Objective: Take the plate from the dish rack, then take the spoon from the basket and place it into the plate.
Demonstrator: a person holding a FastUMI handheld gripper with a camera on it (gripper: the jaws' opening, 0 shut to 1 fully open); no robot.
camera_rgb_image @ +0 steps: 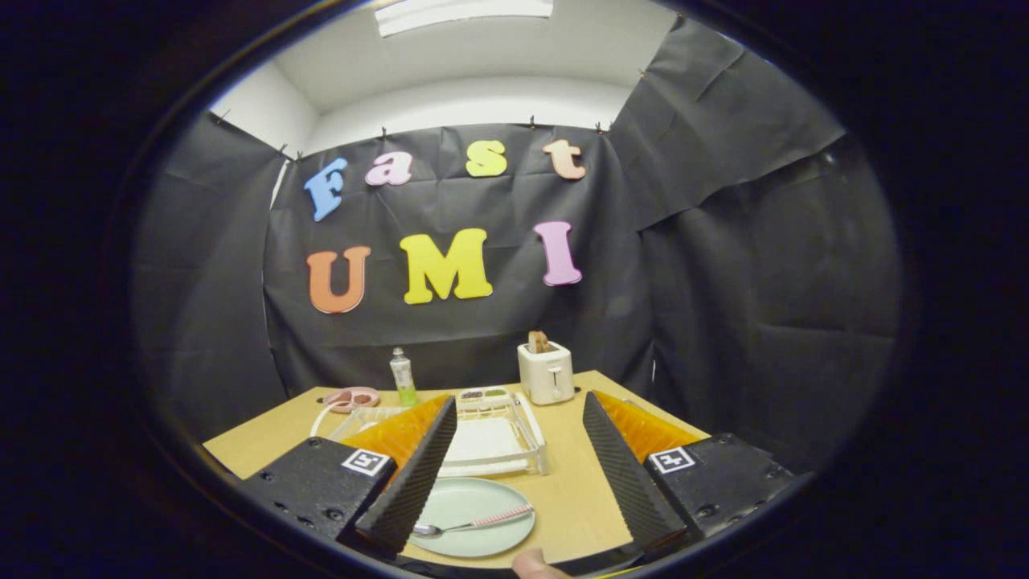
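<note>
The tool (518, 450) with its two fingers (418, 474) spread wide apart and nothing held between them. Each finger carries a small square black-and-white marker; no brand name or readable label can be made out on any object on the bench (579, 490).

The plate (474, 515), round, shallow and pale green, lies flat on the bench between the fingers, closer to the left one, whose tip overlaps its edge. The spoon (470, 524) rests inside the plate: a metal bowl at the left, partly hidden by the left fingertip, and a slim pink-and-white patterned handle running up to the right towards the rim.

Just beyond the plate stands the dish rack (502, 438), a white tray-like frame, now without a plate standing in it. Two small compartments at its far end hold dark items too small to identify. To the left of the rack, partly hidden behind the left finger, a clear basket (362, 418) can be seen. Farther back are a pink dish (352, 398) holding dark pieces, a clear bottle (403, 376) with a green lower part and white cap, and a white toaster (546, 372) with a slice of bread (538, 342) standing out of its slot. A fingertip of the person's hand (537, 567) shows below the plate.
</note>
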